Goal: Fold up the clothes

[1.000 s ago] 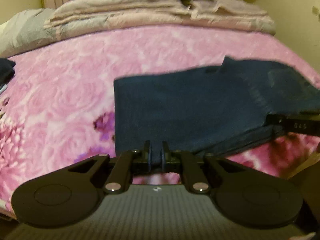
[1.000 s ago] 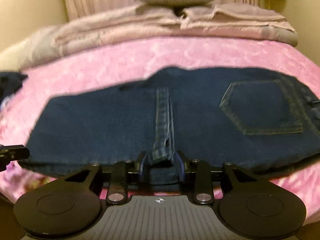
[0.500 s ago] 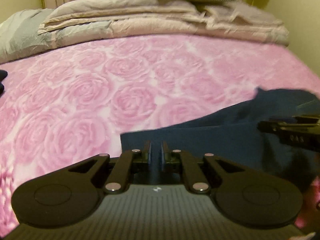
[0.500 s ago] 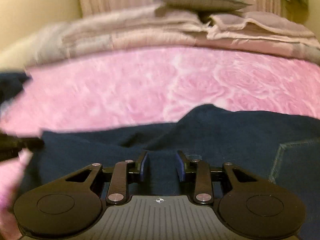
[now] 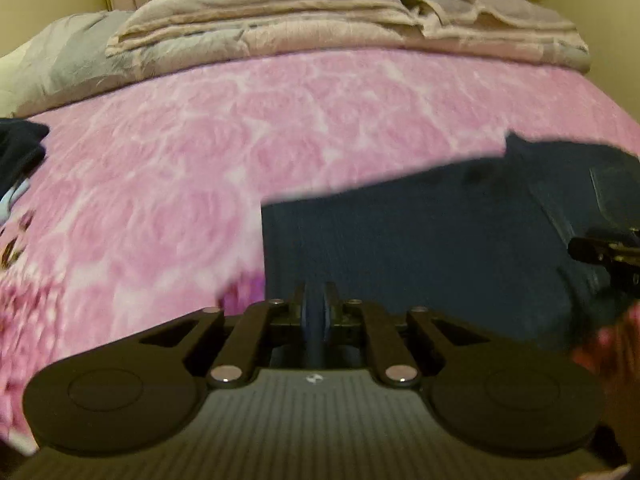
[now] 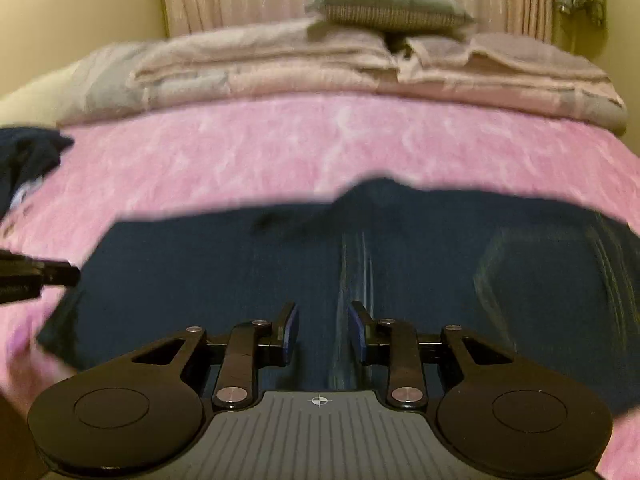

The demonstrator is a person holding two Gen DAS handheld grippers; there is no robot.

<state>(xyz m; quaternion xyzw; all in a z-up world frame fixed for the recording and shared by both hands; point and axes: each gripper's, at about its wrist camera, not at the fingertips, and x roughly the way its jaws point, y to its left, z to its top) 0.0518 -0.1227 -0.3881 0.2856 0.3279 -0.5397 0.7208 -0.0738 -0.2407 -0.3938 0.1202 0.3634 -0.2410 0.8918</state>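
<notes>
Dark blue jeans (image 5: 420,248) lie folded on the pink rose bedspread (image 5: 200,168). My left gripper (image 5: 314,308) is shut on the near edge of the jeans at their left end. In the right wrist view the jeans (image 6: 240,272) spread across the middle, with a seam and a back pocket (image 6: 552,280) visible. My right gripper (image 6: 323,326) is a little open astride the seam, with denim between the jaws. Each gripper's tip shows at the edge of the other's view, the right one (image 5: 600,250) and the left one (image 6: 36,276).
Folded beige and grey quilts (image 6: 320,68) with a grey-green cushion (image 6: 388,8) are stacked at the head of the bed. Another dark garment (image 5: 18,152) lies at the bed's left edge, also in the right wrist view (image 6: 28,160).
Both grippers dipped low toward the bed, then rose, so more of the jeans shows. The right gripper's jaws have opened from their grip on the seam. The left stays shut.
</notes>
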